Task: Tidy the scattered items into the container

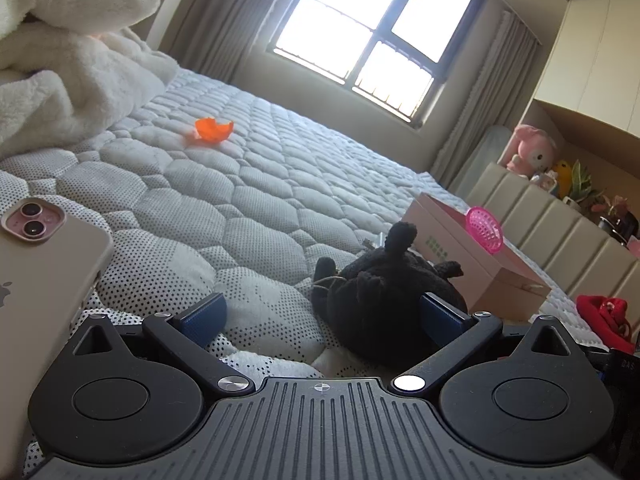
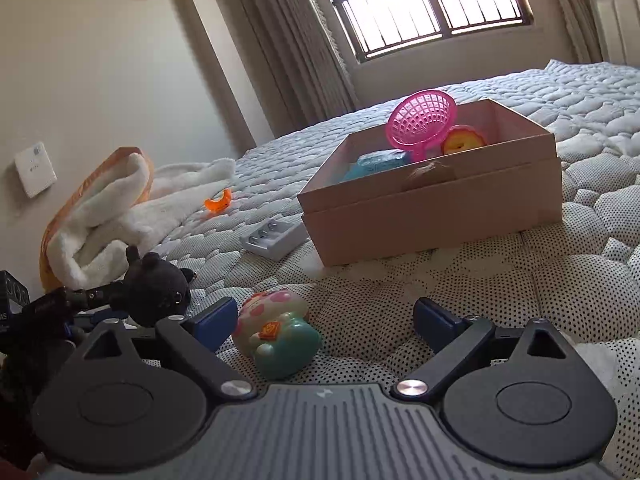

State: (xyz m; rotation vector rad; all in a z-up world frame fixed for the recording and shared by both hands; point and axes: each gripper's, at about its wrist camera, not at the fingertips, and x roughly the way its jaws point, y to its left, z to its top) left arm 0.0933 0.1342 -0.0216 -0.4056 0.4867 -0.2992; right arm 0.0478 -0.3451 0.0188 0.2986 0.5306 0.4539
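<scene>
A pink cardboard box (image 2: 432, 208) stands on the quilted bed, holding a pink plastic basket (image 2: 424, 120), a yellow-orange toy (image 2: 464, 140) and a blue item (image 2: 380, 162). My right gripper (image 2: 326, 320) is open wide, low over the mattress. A pastel pink-and-teal toy (image 2: 276, 332) lies between its fingers, close to the left pad (image 2: 216, 320), with no pad pressing on it. My left gripper (image 1: 324, 316) is open too. A black plush toy (image 1: 380, 292) lies between its fingers against the right pad (image 1: 444, 316). The box (image 1: 480, 276) sits just behind it.
An orange plastic piece (image 1: 214, 130) and a white battery charger (image 2: 274, 238) lie loose on the bed. White fluffy fabric (image 1: 60, 80) is heaped at the left. A phone (image 1: 40, 280) stands close at the left edge, a red item (image 1: 604, 316) at the right. A padded headboard (image 1: 560, 220) lies beyond the box.
</scene>
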